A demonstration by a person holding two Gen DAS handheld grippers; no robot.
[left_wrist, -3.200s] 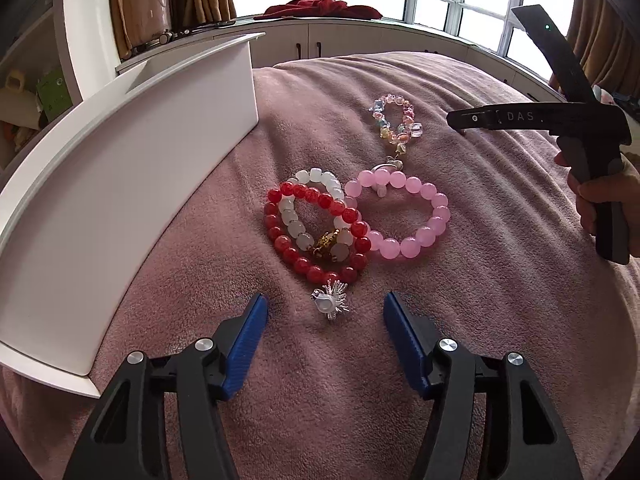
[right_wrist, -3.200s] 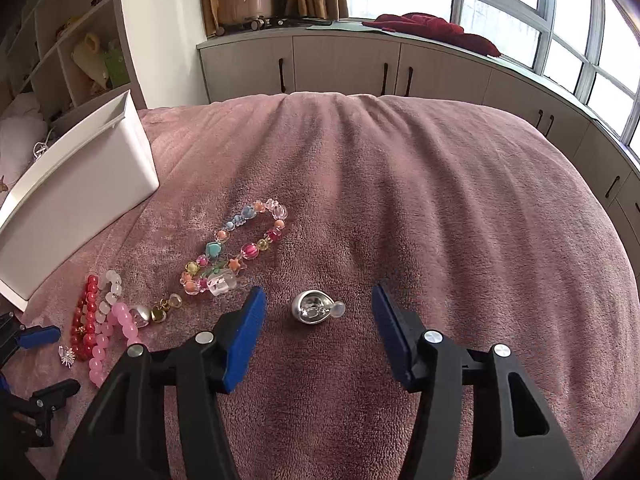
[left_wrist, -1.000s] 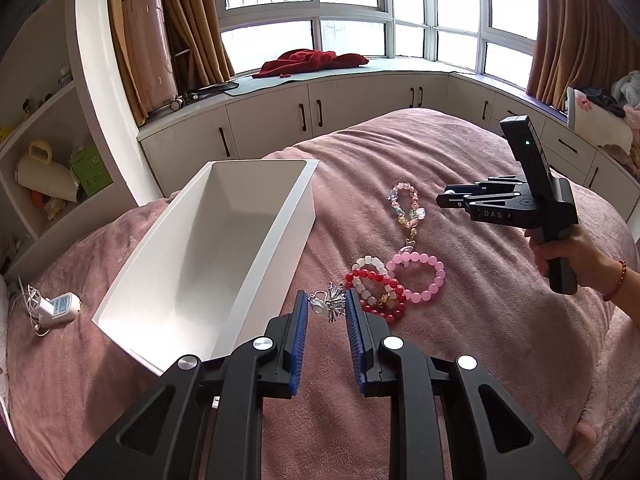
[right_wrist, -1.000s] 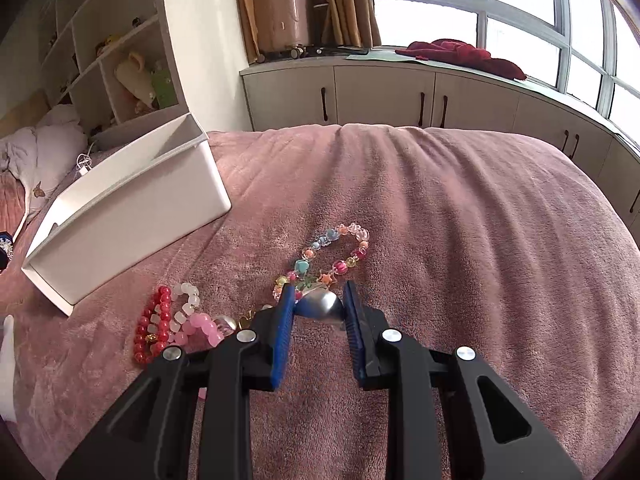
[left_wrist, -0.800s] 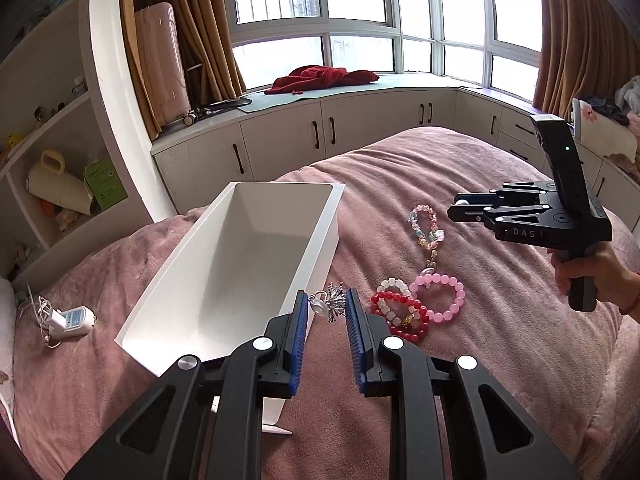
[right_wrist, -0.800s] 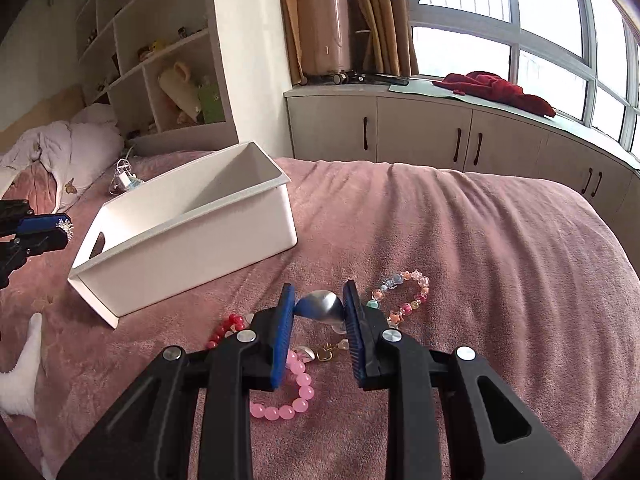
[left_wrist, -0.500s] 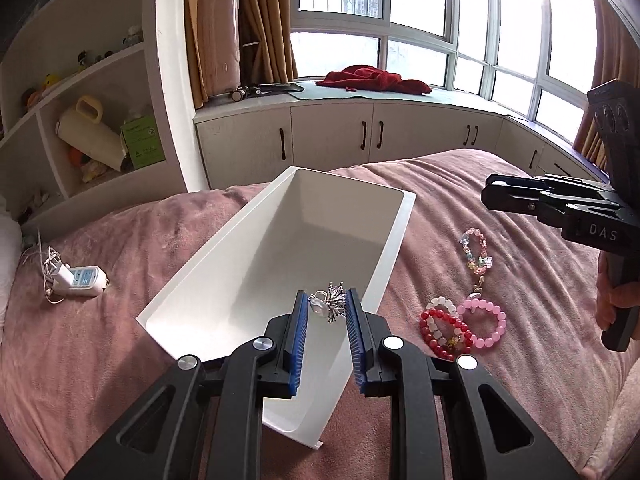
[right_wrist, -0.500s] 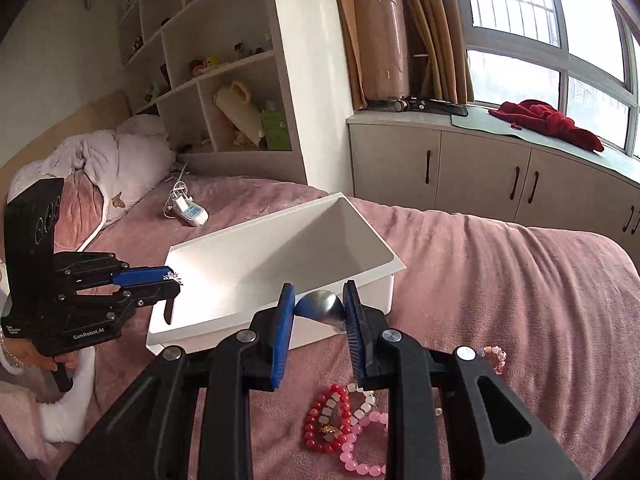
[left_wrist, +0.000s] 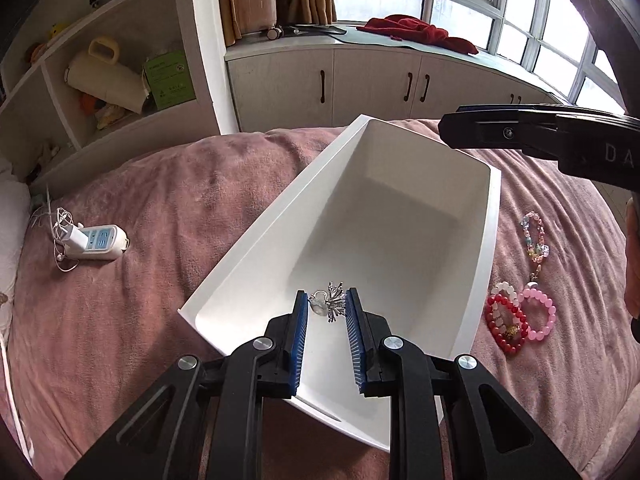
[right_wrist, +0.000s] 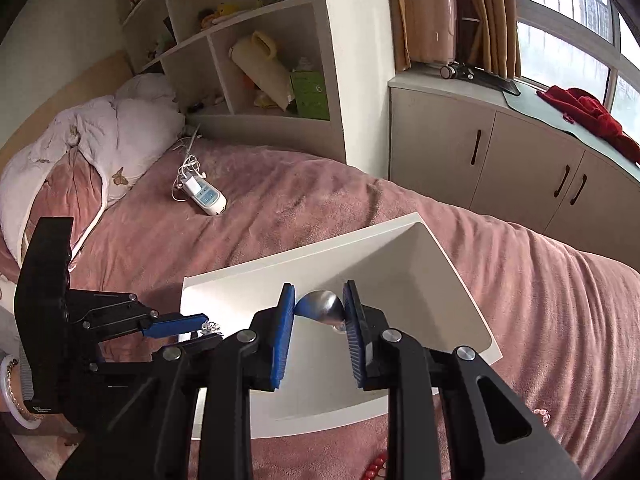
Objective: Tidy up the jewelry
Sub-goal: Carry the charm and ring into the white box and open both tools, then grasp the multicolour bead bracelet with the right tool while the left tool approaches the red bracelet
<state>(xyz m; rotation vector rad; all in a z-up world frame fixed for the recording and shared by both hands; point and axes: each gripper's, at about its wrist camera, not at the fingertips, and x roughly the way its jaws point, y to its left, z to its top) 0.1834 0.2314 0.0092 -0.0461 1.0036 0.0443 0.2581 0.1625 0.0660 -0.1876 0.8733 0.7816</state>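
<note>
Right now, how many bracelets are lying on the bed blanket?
4: a multicolored one farthest right of the white bin, then red, white and pink ones clustered nearer. Others may be hidden.

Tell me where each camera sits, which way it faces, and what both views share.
Left wrist: rides the left gripper, looking down into the white rectangular plastic bin on the mauve plush blanket; its fingers pinch a spiky silver charm.
Right wrist: rides the right gripper, facing the bin's other side and the shelves; its fingers pinch a rounded silver pendant.
Shared: the bin, the white power strip, and each other's gripper.
</note>
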